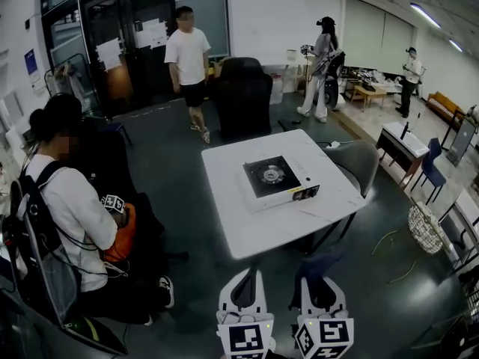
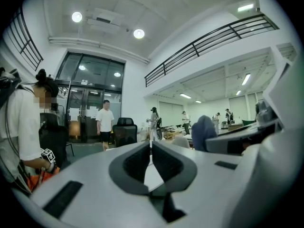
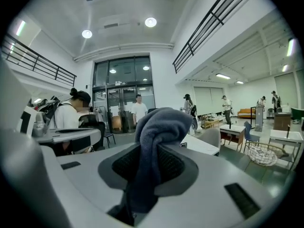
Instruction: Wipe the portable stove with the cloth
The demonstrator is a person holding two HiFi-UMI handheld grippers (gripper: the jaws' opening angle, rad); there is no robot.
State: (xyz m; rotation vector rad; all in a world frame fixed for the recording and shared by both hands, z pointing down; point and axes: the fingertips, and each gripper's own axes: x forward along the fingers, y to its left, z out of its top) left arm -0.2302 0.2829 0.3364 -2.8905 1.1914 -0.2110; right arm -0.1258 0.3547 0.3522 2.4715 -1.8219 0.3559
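Left claw (image 2: 151,145): jaws pressed together, nothing between; spare, likely for steadying. Portable stove (image 1: 278,179): flat on white table (image 1: 232,230), well ahead, not yet reached. Right claw (image 3: 153,152): clamped on cloth (image 3: 164,122), bunched above tips as wiping pad.

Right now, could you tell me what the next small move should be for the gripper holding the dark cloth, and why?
Probably carry the right gripper forward toward the black-topped white portable stove. Its jaws clamp the dark blue-grey cloth, but the stove sits on the white table, well ahead of it.
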